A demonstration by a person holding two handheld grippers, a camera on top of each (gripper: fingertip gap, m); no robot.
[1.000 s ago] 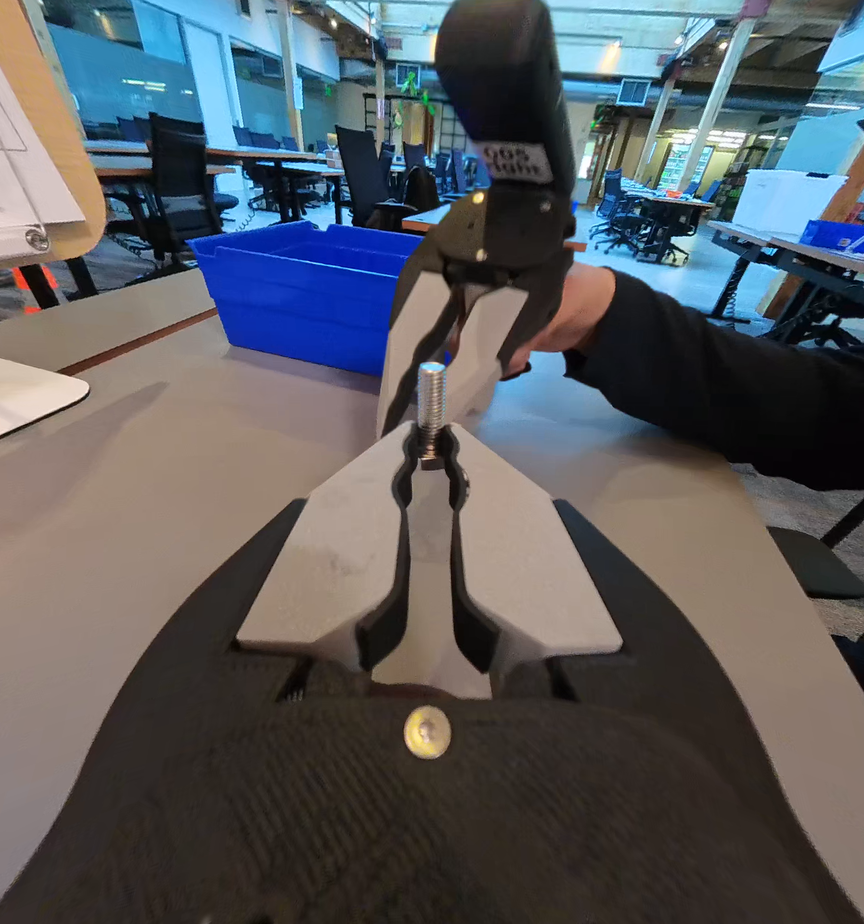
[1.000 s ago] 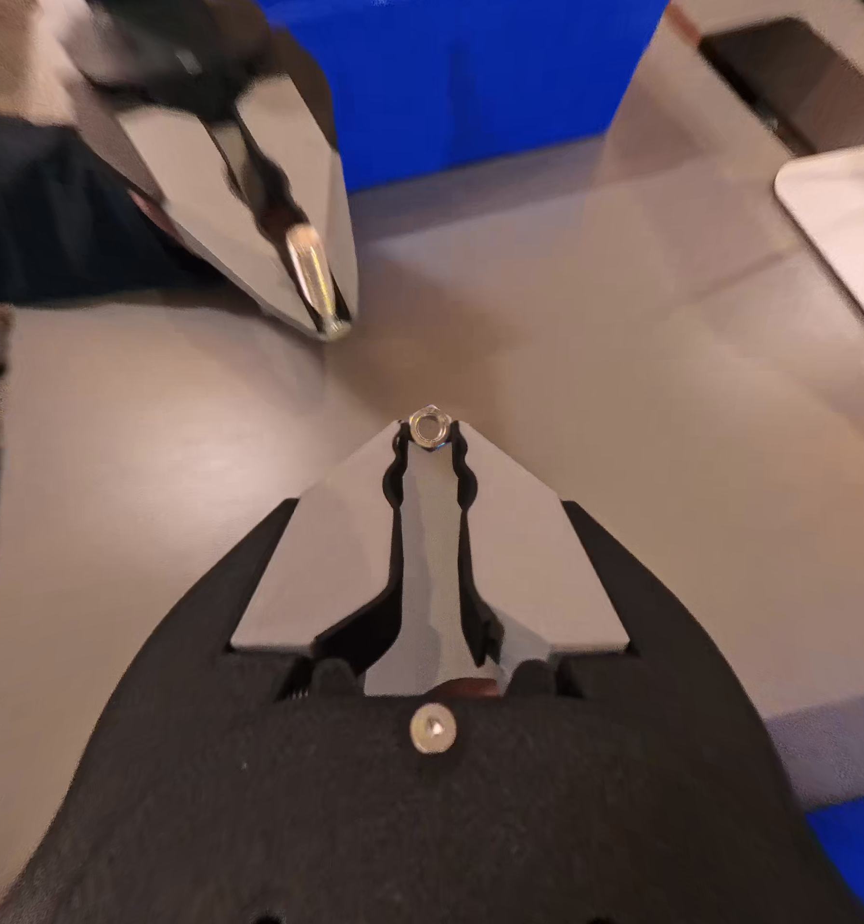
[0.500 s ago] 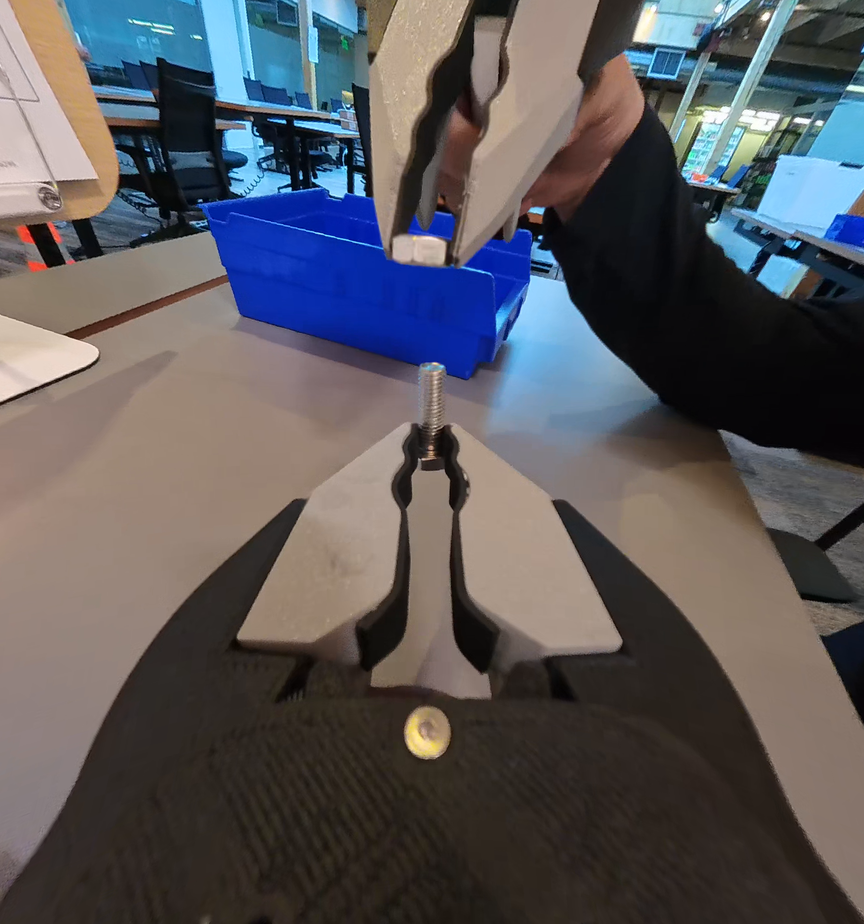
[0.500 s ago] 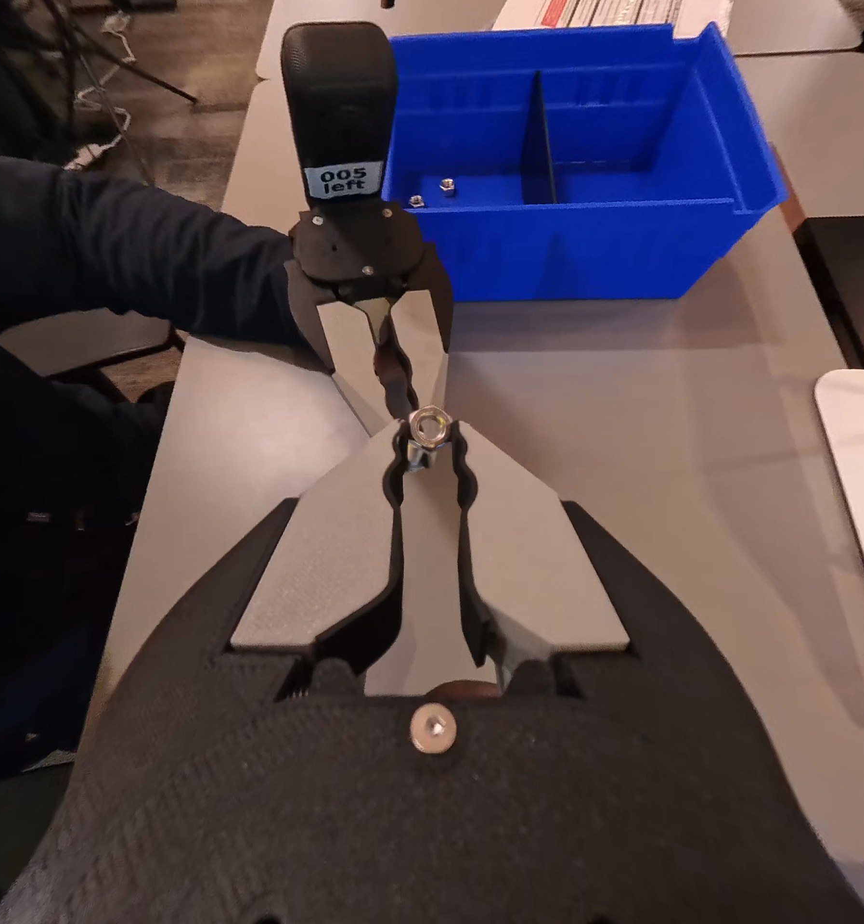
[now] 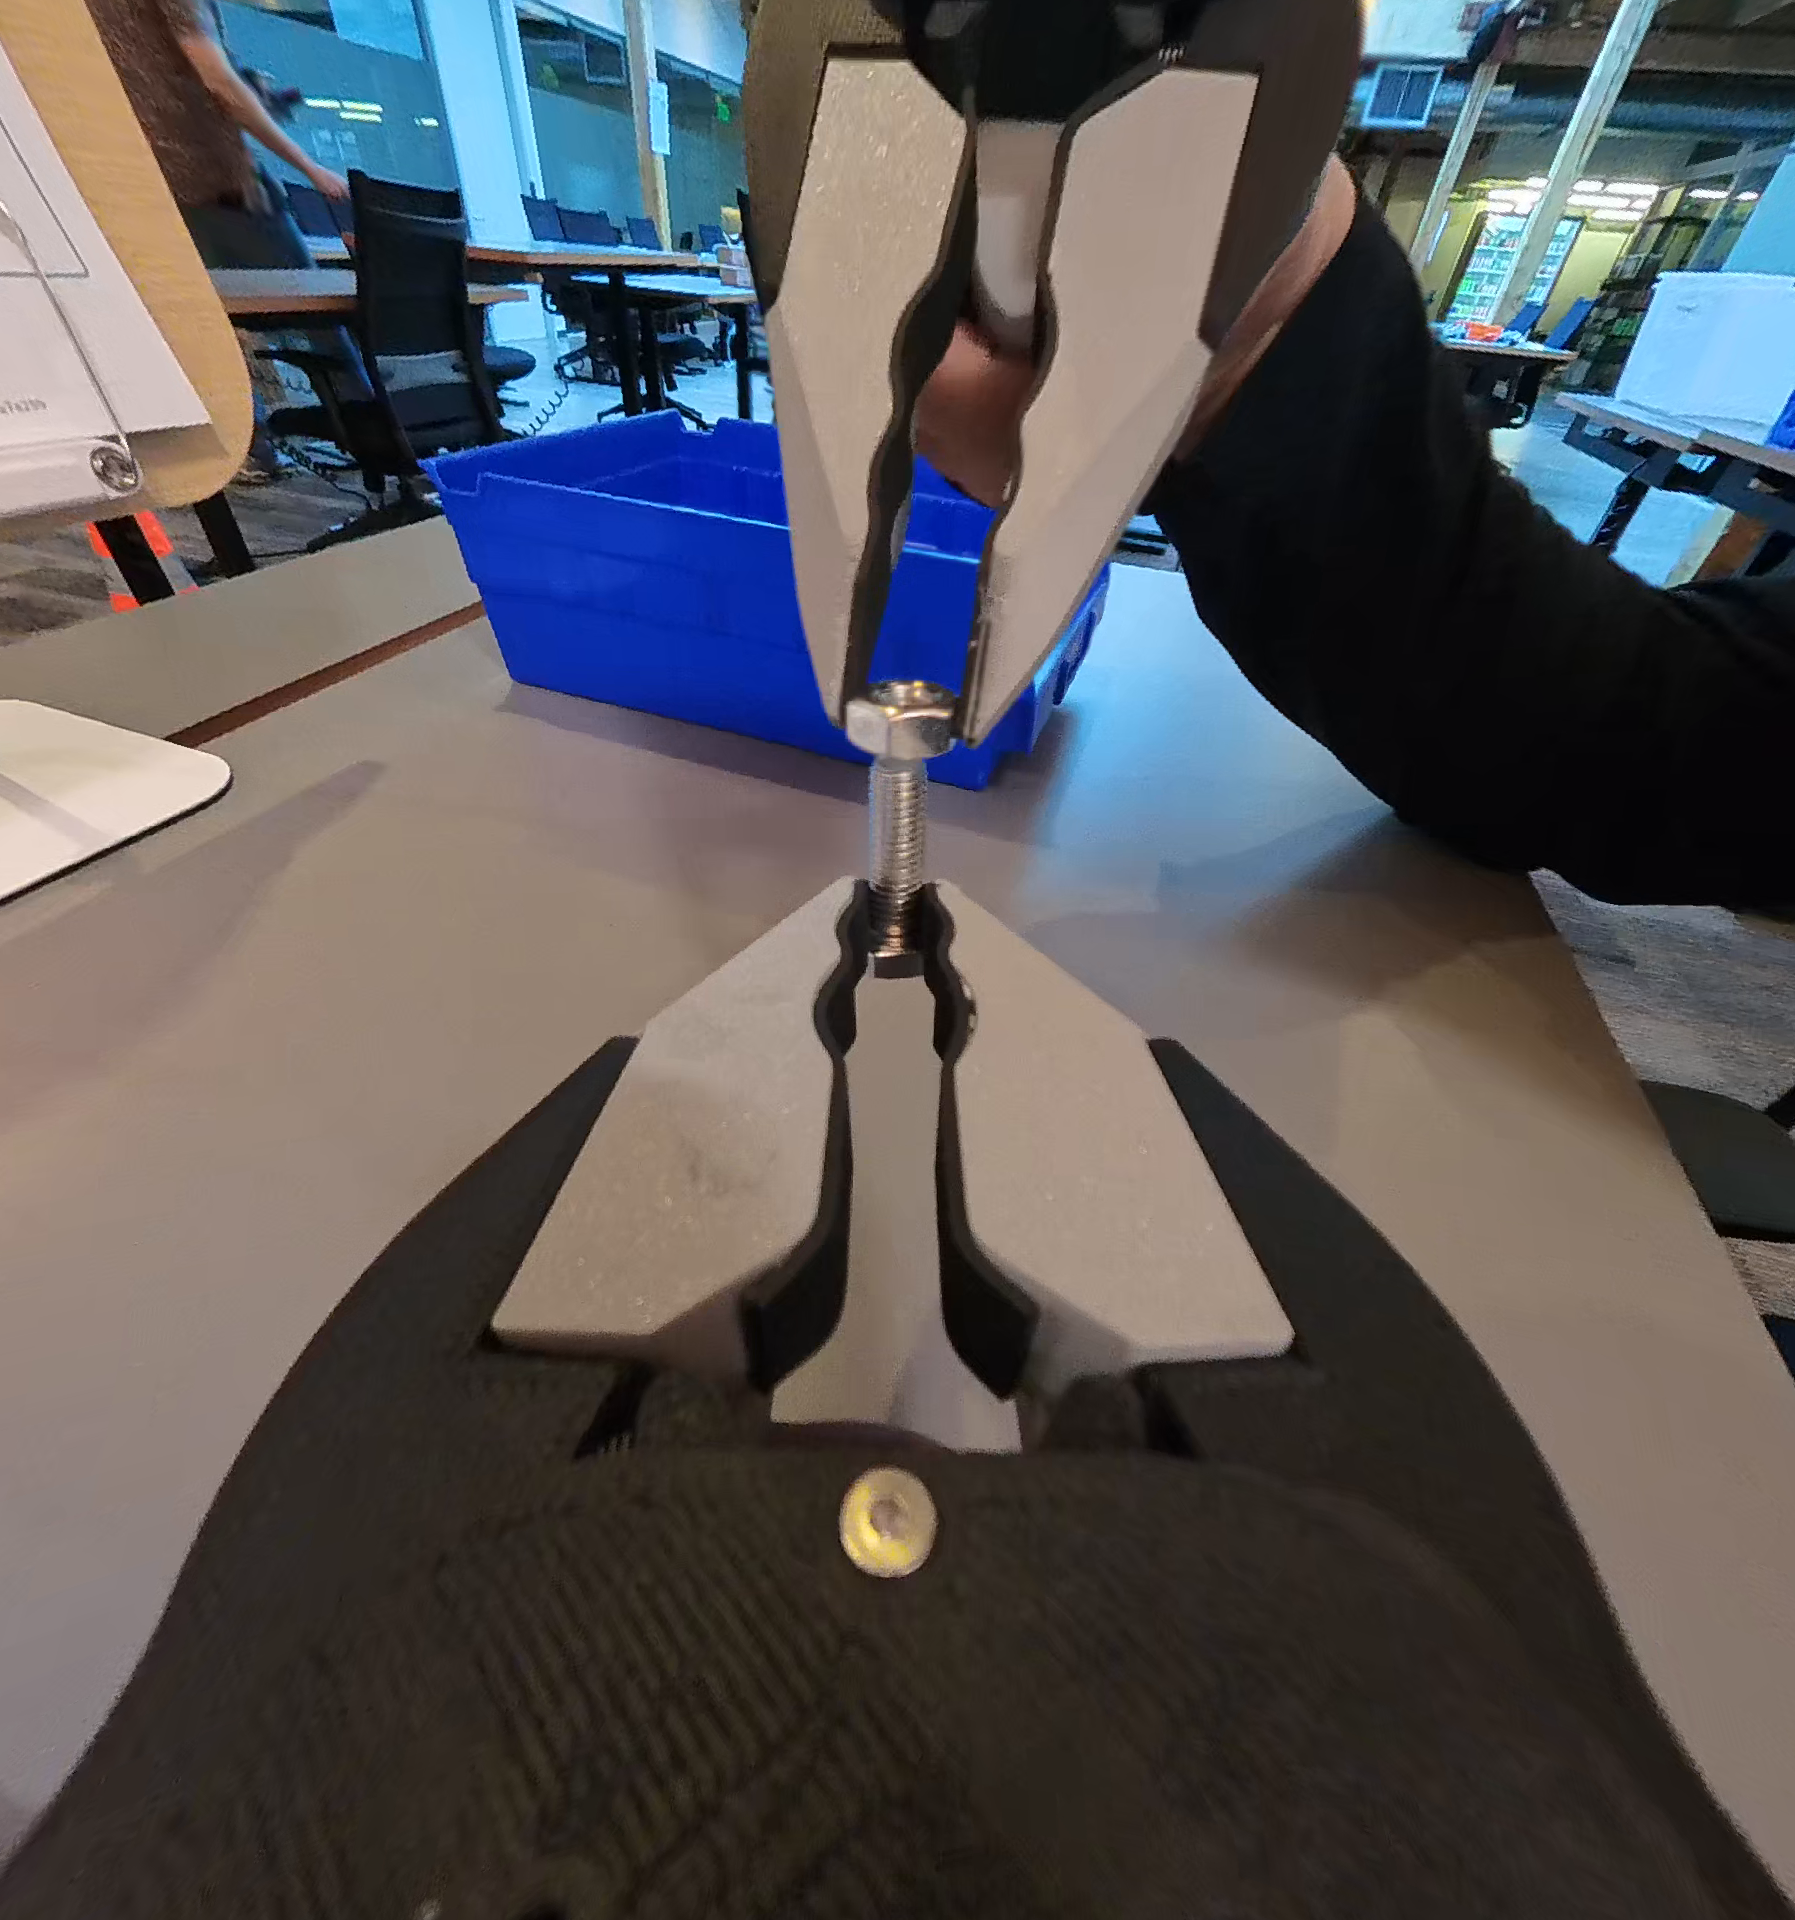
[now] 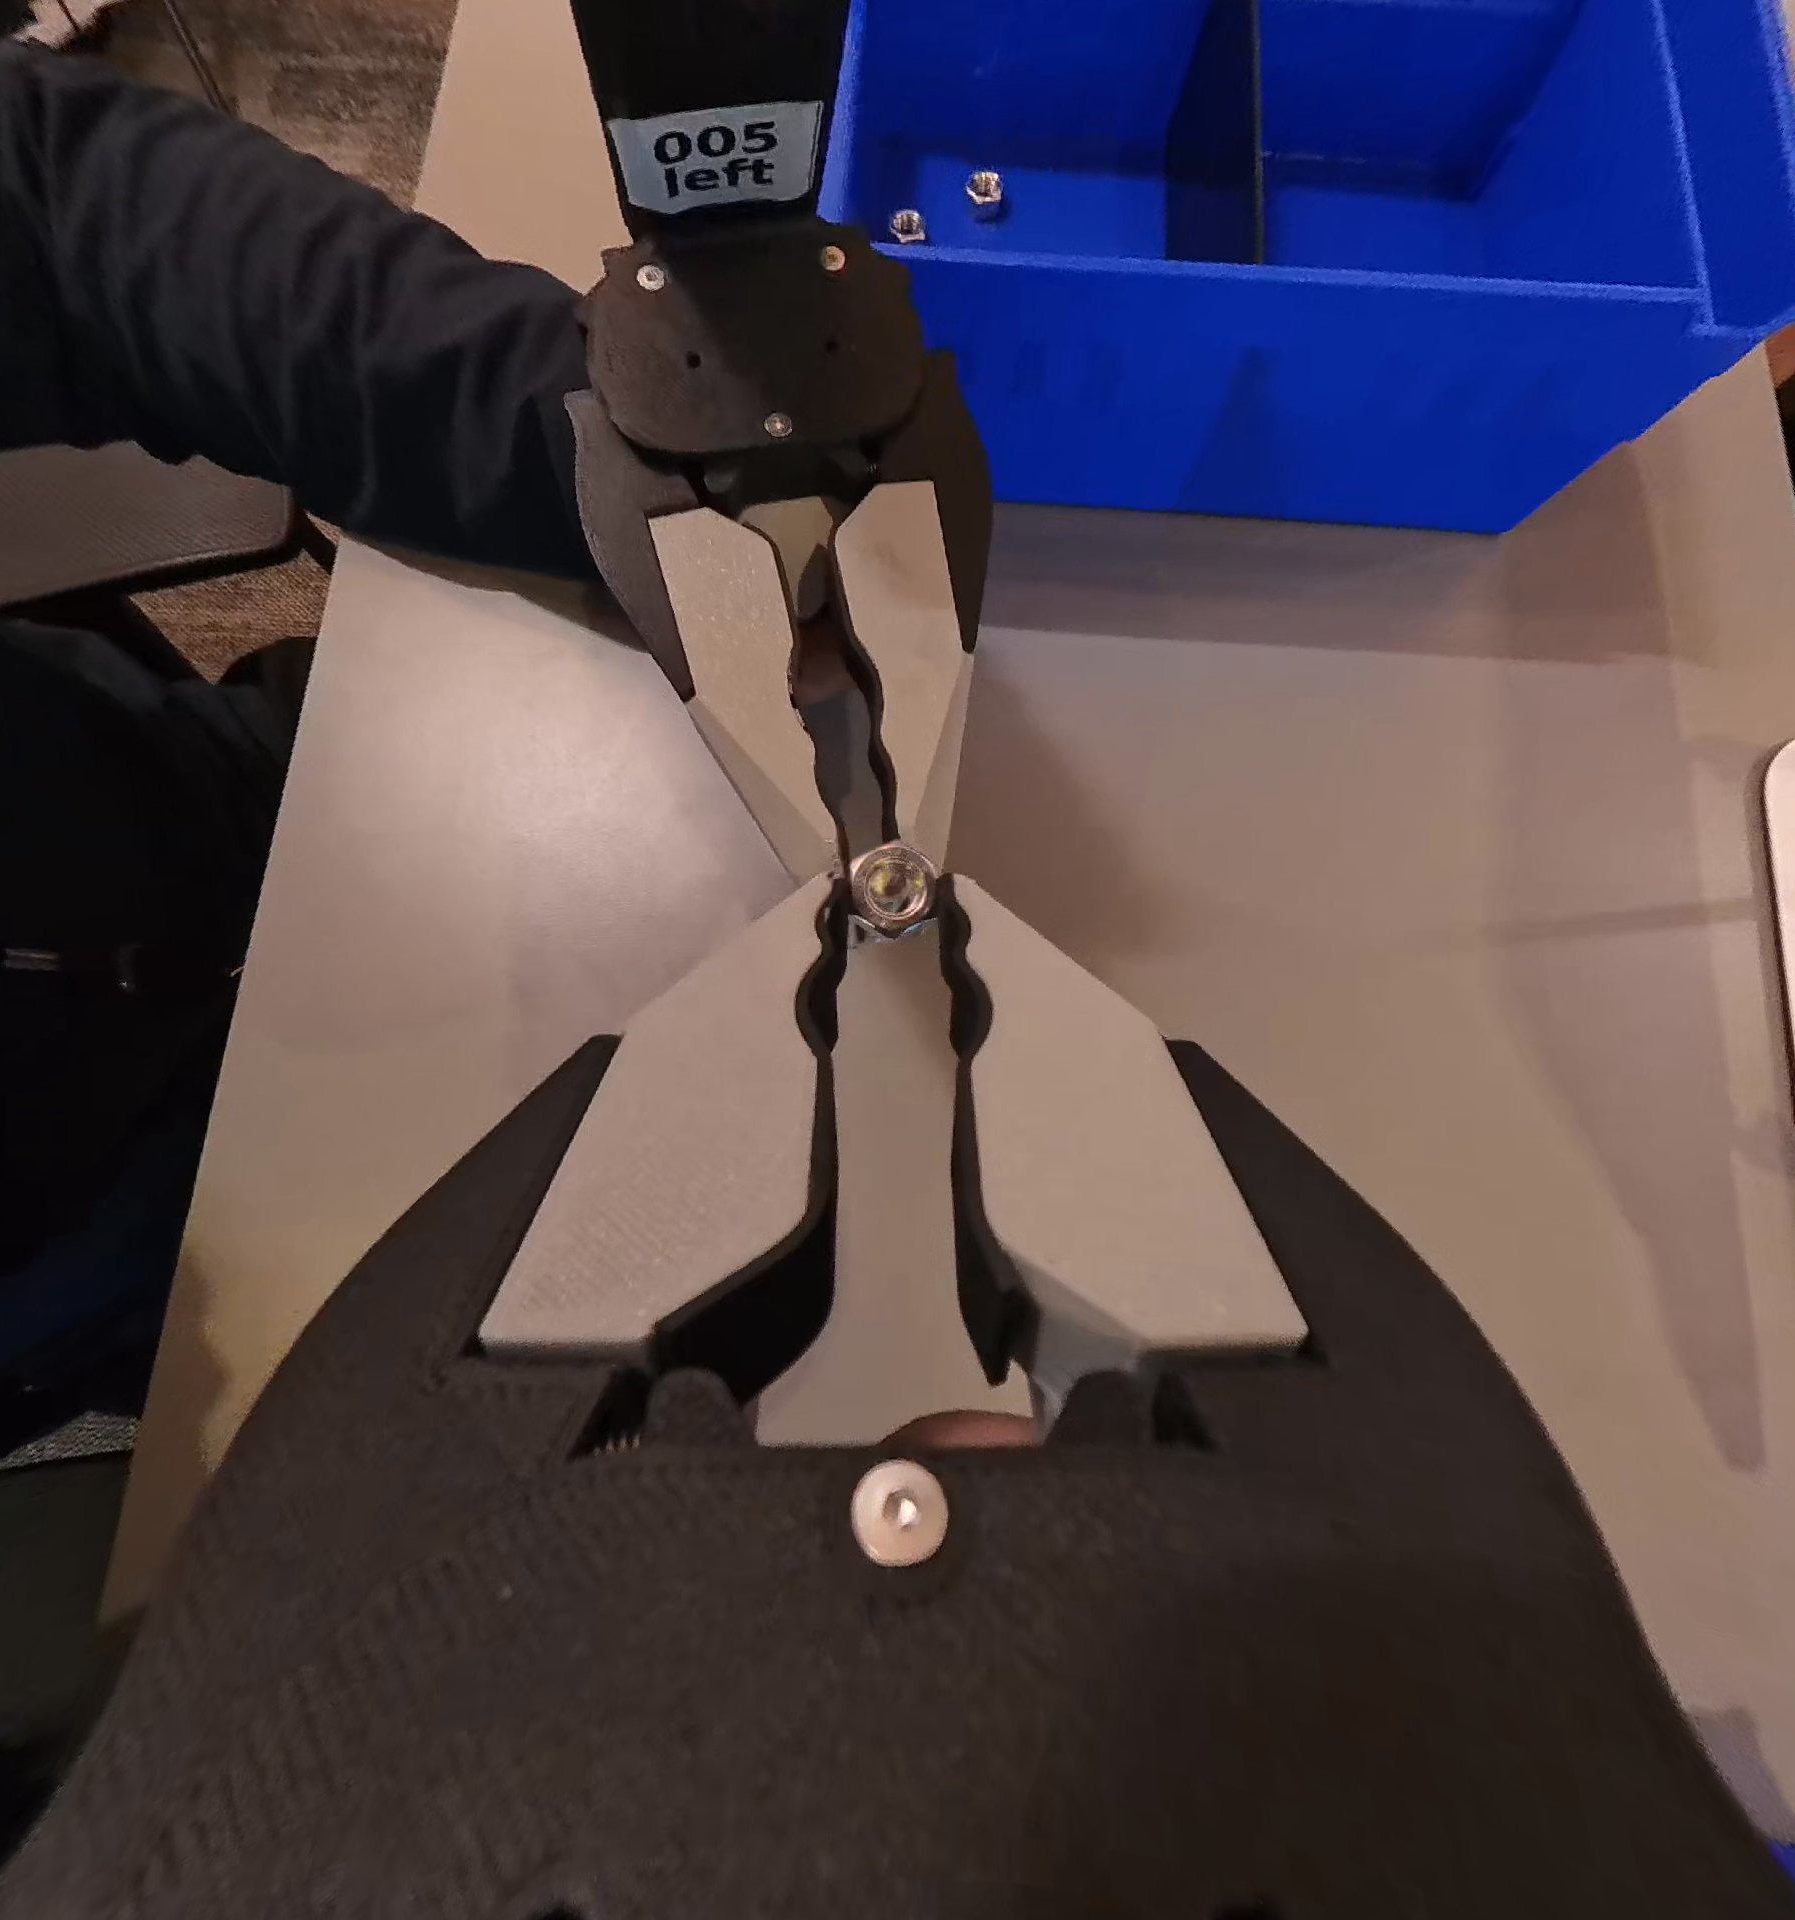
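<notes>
While we look along both tools at once, the grey tabletop point(image 5: 301, 987) fills most of each view and carries everything else. On its far part stands a blue bin point(image 6: 1392, 343), split by a dark divider into compartments; in the left wrist view it sits just behind the two tools.

Our left gripper point(image 5: 895, 914) has its fingers narrowed onto the lower end of a silver bolt point(image 5: 895, 831), whose head sits between the tips and whose threaded shank stands upright above them.

Our right gripper point(image 6: 891, 914) comes down from above, and its fingers are drawn close around a hex nut point(image 5: 901, 719), pinching it by its flats. In the left wrist view the nut rests at the top end of the bolt, touching it; we cannot tell whether any thread has engaged. In the right wrist view we look straight down through the nut's bore, with the left gripper's tips meeting ours from the far side.

A white stand base point(image 5: 51, 800) lies on the tabletop to the left, well apart from the tools.

Smallest of all, two loose nuts point(image 6: 984, 189) lie on the floor of the bin's left compartment.
</notes>
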